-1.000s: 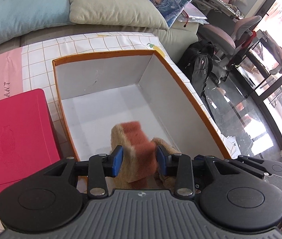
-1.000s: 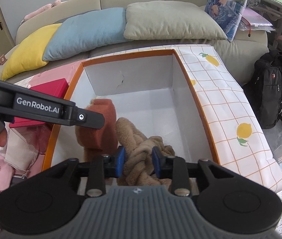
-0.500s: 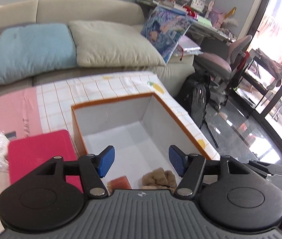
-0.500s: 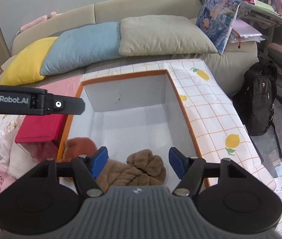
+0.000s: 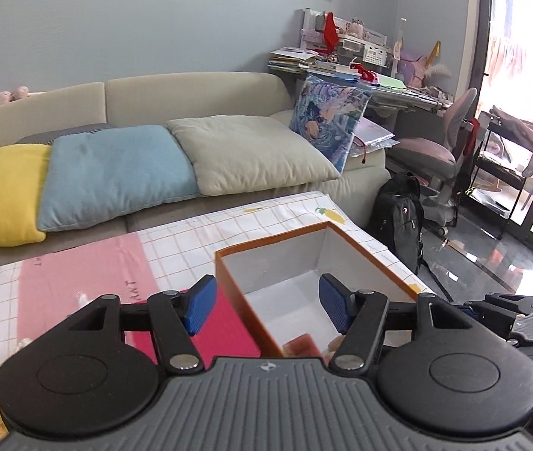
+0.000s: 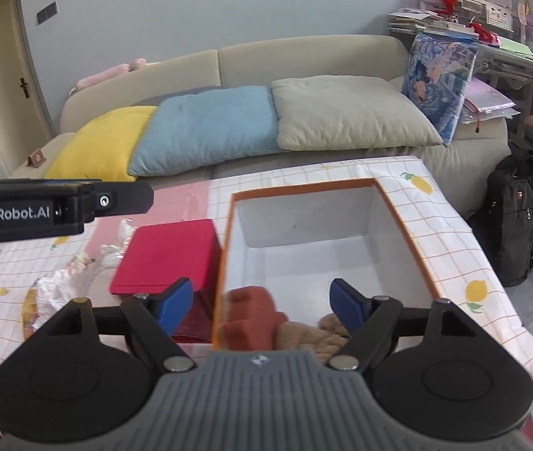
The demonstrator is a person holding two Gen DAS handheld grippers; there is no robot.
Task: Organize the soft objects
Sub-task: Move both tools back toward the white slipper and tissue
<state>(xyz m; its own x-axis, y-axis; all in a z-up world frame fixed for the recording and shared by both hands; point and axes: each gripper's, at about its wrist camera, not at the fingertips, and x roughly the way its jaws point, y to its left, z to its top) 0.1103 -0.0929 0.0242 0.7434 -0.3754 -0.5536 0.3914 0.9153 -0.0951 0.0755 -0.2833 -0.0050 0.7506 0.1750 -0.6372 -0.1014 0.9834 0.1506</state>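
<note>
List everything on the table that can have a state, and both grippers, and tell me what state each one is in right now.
Left gripper: open, holding nothing.
Right gripper: open, holding nothing.
Orange box: lid off, upright on the table.
Rust-colored plush: lying inside the box, near end.
Tan plush: lying inside the box, against the rust one.
Red lid: lying flat beside the box.

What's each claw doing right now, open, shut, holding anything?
Left claw: open, holding nothing, above the orange box.
Right claw: open, holding nothing; the plush toy lies in the box.
</note>
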